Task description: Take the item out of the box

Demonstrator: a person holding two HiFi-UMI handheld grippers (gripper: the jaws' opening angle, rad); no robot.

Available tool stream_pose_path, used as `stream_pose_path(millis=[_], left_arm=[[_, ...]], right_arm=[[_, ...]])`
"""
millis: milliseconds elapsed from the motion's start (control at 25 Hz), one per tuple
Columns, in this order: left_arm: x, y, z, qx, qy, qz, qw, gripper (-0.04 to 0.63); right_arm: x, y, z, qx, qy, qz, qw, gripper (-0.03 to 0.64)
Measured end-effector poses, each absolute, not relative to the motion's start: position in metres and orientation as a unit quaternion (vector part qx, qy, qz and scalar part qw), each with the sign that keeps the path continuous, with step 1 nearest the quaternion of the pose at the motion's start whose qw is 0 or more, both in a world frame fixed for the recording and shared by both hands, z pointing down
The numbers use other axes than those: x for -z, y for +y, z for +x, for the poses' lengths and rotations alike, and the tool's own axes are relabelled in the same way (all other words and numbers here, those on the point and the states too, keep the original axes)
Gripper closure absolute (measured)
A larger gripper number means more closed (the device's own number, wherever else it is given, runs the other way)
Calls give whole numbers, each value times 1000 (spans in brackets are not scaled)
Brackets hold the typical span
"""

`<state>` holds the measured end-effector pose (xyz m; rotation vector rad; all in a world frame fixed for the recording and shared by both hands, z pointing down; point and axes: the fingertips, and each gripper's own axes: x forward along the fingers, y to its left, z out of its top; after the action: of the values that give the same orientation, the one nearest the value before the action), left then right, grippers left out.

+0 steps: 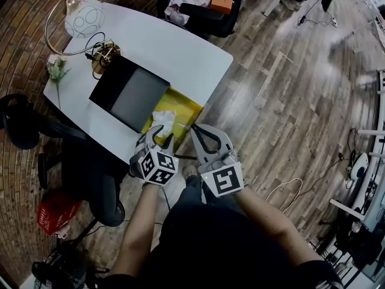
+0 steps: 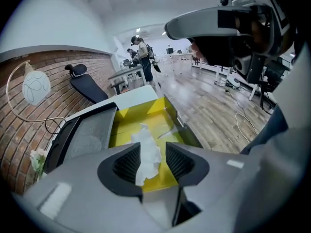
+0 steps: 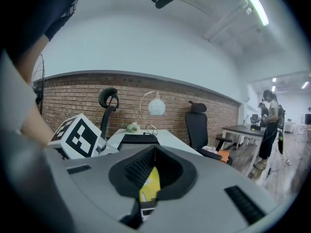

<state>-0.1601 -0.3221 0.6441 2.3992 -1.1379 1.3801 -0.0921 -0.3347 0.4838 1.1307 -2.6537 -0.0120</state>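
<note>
Head view: yellow box (image 1: 180, 108) at table (image 1: 180, 47) near edge, black lid (image 1: 129, 92) alongside; white paper wad (image 1: 162, 120) inside box.
Left gripper view: left tool (image 2: 153, 150) jaws apart, wad showing between.
Right gripper view: right tool (image 3: 154, 152) jaw tips together, nothing held.

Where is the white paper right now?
Head view, centre: the white paper sits in the yellow box at the table's near edge, between the left gripper's parted jaws.

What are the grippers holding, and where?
Nothing yet, it seems. The left gripper is open around the near end of the white paper; the right gripper is shut, empty.
</note>
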Motion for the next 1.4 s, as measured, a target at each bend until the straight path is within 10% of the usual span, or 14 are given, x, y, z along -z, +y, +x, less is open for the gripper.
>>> stream_pose_path(millis=[440,1400], left_arm=[[-660,-318,-158,-504,-353,782,102,553],[-510,-314,-137,-380,-472,795,-26,574]], right_arm=[[-481,-337,-82,5,-907,402,124,606],[-440,-311,-68,30,-911,403,83,606]])
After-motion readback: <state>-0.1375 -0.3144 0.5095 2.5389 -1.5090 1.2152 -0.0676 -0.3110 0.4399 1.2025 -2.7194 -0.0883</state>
